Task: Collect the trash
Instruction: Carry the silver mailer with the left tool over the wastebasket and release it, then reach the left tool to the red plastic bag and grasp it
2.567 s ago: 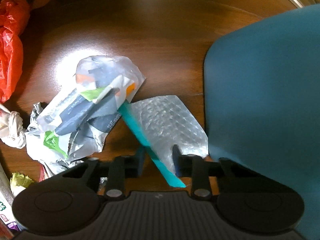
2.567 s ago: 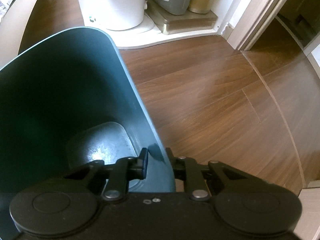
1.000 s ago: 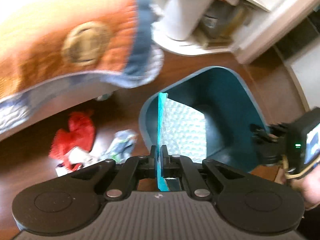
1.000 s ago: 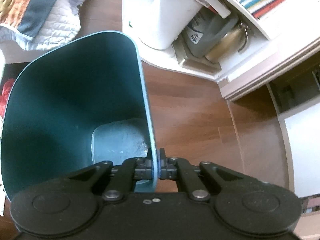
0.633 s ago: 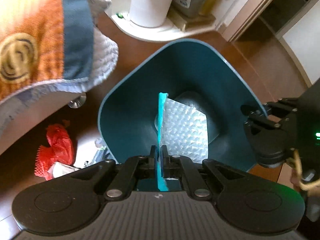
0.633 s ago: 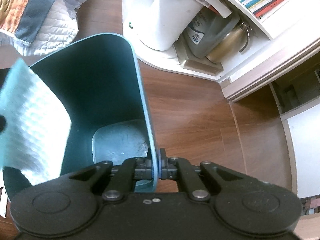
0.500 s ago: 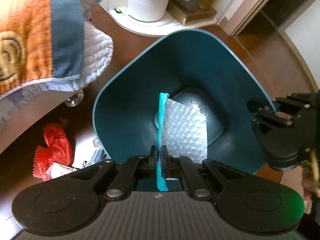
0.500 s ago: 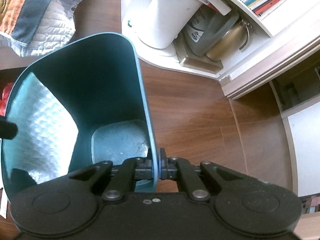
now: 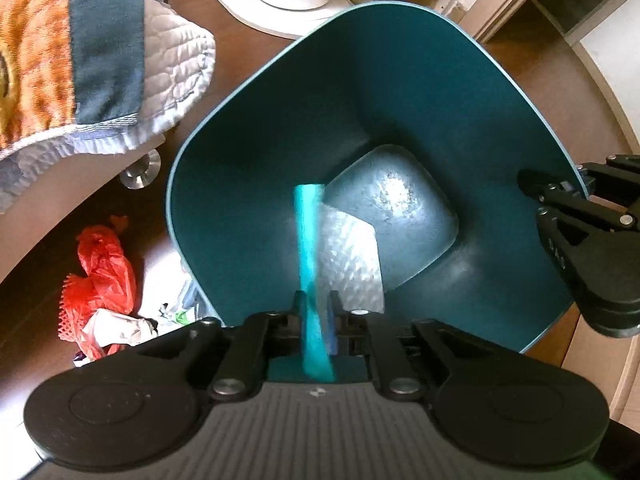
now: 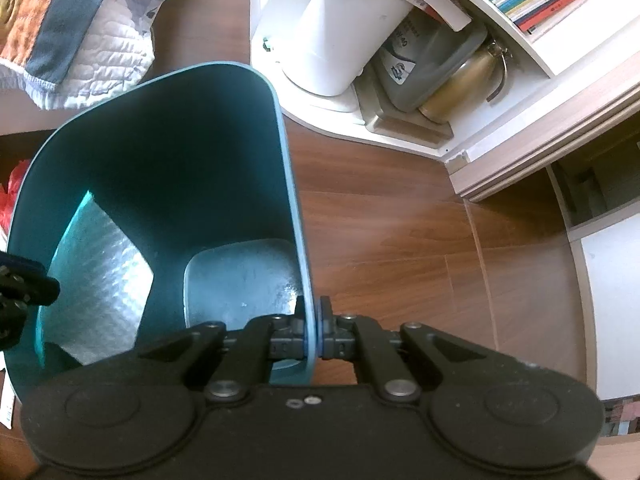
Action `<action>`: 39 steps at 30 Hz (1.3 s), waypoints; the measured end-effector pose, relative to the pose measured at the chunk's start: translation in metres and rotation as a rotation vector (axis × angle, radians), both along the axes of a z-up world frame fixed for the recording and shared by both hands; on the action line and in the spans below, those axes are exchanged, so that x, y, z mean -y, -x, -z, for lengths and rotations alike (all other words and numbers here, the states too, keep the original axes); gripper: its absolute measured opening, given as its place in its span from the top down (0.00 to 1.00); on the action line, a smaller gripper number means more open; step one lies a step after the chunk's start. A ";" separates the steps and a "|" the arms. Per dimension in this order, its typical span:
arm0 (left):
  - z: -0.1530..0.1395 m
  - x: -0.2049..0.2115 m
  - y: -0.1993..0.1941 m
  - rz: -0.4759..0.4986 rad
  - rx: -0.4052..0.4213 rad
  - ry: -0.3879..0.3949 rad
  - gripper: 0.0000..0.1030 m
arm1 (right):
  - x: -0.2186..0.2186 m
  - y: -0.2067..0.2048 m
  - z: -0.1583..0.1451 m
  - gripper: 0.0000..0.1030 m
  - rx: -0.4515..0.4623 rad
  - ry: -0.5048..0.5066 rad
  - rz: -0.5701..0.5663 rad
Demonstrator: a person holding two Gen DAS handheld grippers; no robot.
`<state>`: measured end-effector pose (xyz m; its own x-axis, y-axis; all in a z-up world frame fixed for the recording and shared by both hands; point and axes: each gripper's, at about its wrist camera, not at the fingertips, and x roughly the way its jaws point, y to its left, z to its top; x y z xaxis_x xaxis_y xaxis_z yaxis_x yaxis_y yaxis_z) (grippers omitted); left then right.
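- While the right gripper (image 10: 314, 330) keeps its fingers pinched tight on the wall of the bin (image 9: 400, 80), the bin sits open-mouthed directly ahead of the left gripper (image 9: 318, 312), its bottom bare.
- The floor (image 10: 400, 220) lies beyond the right fingers; a bed cover (image 9: 80, 40) hangs up and to the left of the left fingers.
- Half a second ago the left fingers were clamped on the teal edge of the mailer (image 9: 348, 256); now a gap shows on either side of that edge, so the fingers have parted a little and have hold of nothing.
- The mailer is blurred and sits lower in the bin than before, its teal strip between the left fingers and its bubble face just ahead of them; in the right view it lies against the near wall (image 10: 100, 280), left of the right fingers.
- I judge this a release: the first piece is going in, and the left gripper is free to fetch more.
- Left of the left fingers, outside the bin, a red bag (image 9: 100, 264) and crumpled wrappers (image 9: 120, 328) are on the floor, not yet collected.
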<state>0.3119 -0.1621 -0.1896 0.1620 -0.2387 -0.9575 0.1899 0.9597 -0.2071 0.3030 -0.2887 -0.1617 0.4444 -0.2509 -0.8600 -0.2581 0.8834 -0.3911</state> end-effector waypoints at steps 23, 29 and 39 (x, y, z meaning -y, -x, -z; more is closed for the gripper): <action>-0.029 -0.114 0.027 -0.138 0.160 -0.084 0.23 | 0.012 -0.006 0.000 0.97 0.009 -0.037 0.010; 0.014 -0.174 0.026 -0.213 0.110 -0.233 0.23 | 0.009 -0.003 0.001 0.97 0.020 -0.003 -0.063; 0.101 -0.170 -0.010 -0.203 0.096 -0.334 0.23 | 0.012 -0.016 0.006 0.96 -0.029 0.013 -0.051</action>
